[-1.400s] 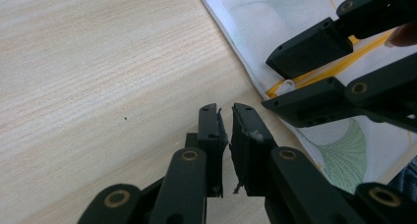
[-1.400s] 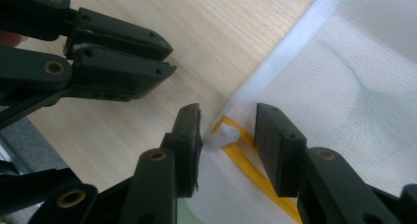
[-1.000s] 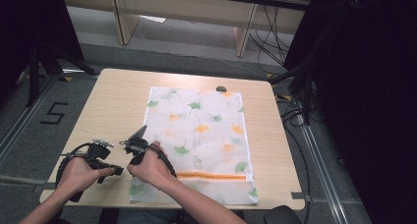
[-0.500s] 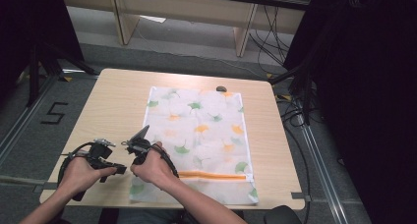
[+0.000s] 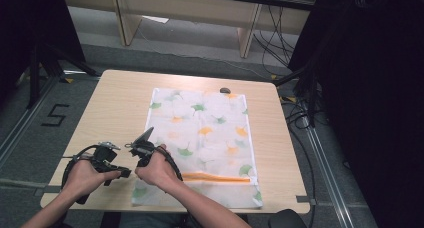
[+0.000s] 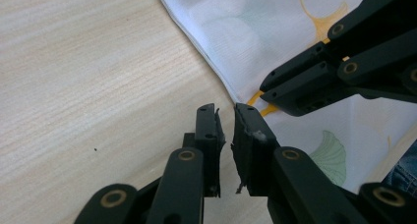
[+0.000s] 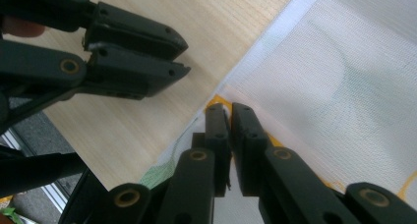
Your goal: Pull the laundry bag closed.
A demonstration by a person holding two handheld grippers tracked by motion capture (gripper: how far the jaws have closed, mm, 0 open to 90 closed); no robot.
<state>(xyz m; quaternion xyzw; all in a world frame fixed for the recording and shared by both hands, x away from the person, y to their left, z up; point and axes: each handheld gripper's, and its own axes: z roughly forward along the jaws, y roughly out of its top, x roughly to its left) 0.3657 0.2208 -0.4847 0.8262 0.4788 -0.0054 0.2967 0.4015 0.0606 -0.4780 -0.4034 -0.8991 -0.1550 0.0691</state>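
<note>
A white mesh cloth [image 5: 210,123] printed with green and orange leaves lies flat on the wooden table [image 5: 115,108]. An orange zipper [image 5: 215,177] runs across it near the front. My right gripper [image 5: 141,150] is at the cloth's left edge, jaws together, tips at the zipper's orange end tab [image 7: 216,102]. Whether it pinches the tab is unclear. My left gripper [image 5: 125,172] is just left of it over bare wood, jaws nearly touching with nothing between them. In the left gripper view its tips [image 6: 226,117] point at the cloth's hem [image 6: 206,57], with the right gripper [image 6: 268,86] beside the tab [image 6: 260,103].
A small dark object [image 5: 225,90] sits at the table's far edge by the cloth. Bare wood spreads to the left of the cloth. Wooden shelf legs [image 5: 247,35] stand beyond the table, and cables [image 5: 300,118] trail on the floor at the right.
</note>
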